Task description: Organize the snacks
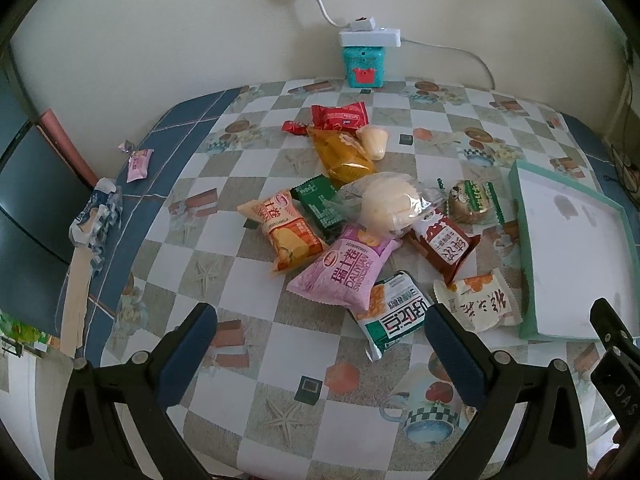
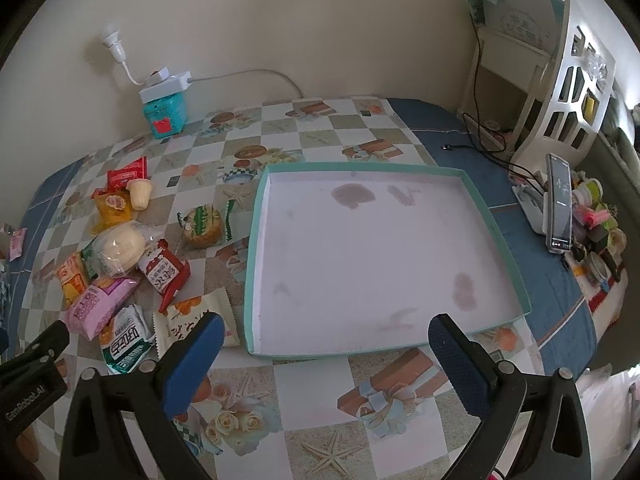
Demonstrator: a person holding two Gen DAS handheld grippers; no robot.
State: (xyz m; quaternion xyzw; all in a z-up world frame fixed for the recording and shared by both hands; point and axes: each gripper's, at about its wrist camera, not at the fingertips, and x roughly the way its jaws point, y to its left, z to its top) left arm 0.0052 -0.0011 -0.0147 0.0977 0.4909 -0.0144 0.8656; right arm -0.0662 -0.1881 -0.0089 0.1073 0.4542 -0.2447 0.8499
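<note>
Both my grippers, left (image 1: 320, 344) and right (image 2: 326, 354), hung wide, empty; the pink packet (image 1: 344, 272) looked light, crinkly, slippery, best pinched across its puffed middle.

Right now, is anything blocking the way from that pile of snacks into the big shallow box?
Nothing visible does. The shallow teal-rimmed cardboard box lies empty and open-topped right beside the pile, with only its low wall to clear. The nearest packet, a cream wrapper with orange print, sits just outside its left edge. Both tongs are open and hold nothing.
</note>
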